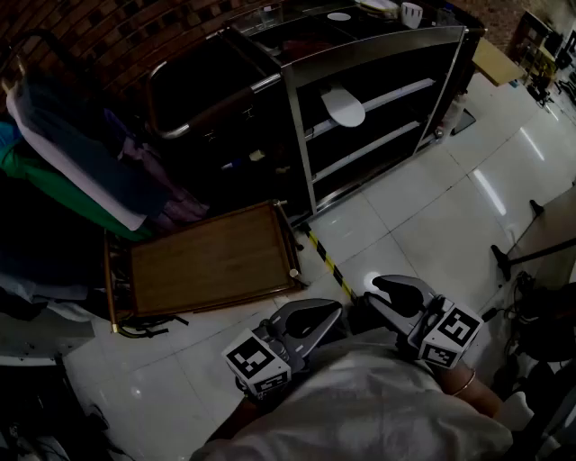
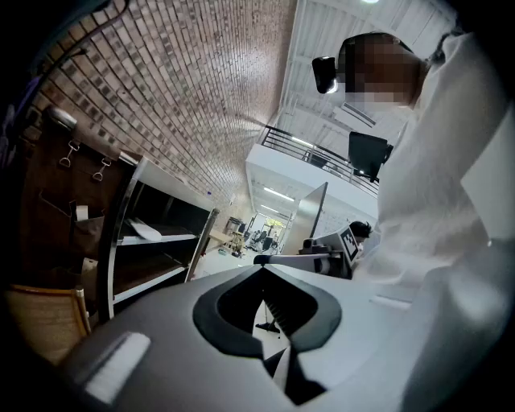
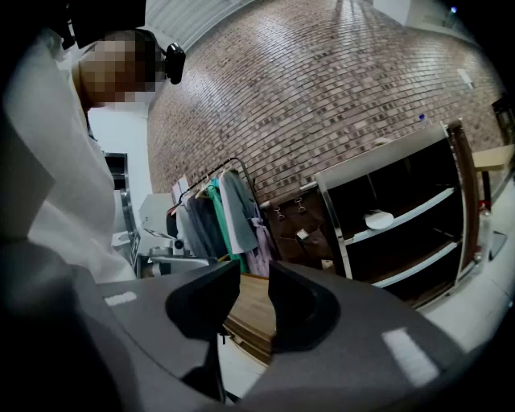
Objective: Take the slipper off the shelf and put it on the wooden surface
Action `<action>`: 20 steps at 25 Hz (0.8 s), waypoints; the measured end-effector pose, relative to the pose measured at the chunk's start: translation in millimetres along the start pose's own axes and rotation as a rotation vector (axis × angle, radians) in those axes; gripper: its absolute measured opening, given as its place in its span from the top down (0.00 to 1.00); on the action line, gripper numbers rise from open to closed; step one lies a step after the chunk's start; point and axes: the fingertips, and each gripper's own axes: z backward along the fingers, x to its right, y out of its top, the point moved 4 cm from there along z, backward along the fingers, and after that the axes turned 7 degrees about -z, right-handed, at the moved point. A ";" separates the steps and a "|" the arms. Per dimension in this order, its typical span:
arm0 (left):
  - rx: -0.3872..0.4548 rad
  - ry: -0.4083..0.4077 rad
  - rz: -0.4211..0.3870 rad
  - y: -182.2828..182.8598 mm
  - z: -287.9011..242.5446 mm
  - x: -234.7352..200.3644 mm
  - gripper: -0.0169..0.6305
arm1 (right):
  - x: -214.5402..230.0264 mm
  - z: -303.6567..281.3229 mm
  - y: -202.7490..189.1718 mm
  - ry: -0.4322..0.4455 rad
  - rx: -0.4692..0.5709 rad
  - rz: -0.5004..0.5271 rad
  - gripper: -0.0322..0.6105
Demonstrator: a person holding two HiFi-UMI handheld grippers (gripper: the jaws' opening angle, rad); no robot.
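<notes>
While hovering level above open floor [image 1: 423, 216], near desk [image 1: 211, 261] corner and well short of shelf [image 1: 378, 51] front: left gripper [image 1: 331, 311] fingers clenched, empty; right gripper [image 1: 378, 290] fingers slightly parted, empty. Slipper [image 1: 344, 106] on upper shelf board, at front edge, well beyond both.

head view steeply down from above, gripper views low, level, all sharing distant shelf [image 1: 298, 135]

clothes [image 1: 63, 158]: cut off left | clutter [image 1: 409, 13] atop shelf [image 1: 378, 49]: too small to tell

The slipper [image 1: 344, 106] lies on the shelf [image 1: 396, 94], right of the wooden surface [image 1: 211, 261].
</notes>
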 end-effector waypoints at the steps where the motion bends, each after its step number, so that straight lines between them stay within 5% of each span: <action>1: 0.003 0.006 0.004 0.4 -1.2 -7.1 0.98 | 8.2 -2.1 3.0 -0.011 0.012 -0.013 0.78; 10: 0.017 0.066 -0.027 17.0 -42.9 -79.9 0.98 | 92.7 -36.6 43.3 0.003 0.063 -0.028 0.78; 20: 0.027 0.092 -0.114 65.7 -161.1 -163.2 0.98 | 224.9 -73.7 107.7 0.081 0.011 -0.021 0.78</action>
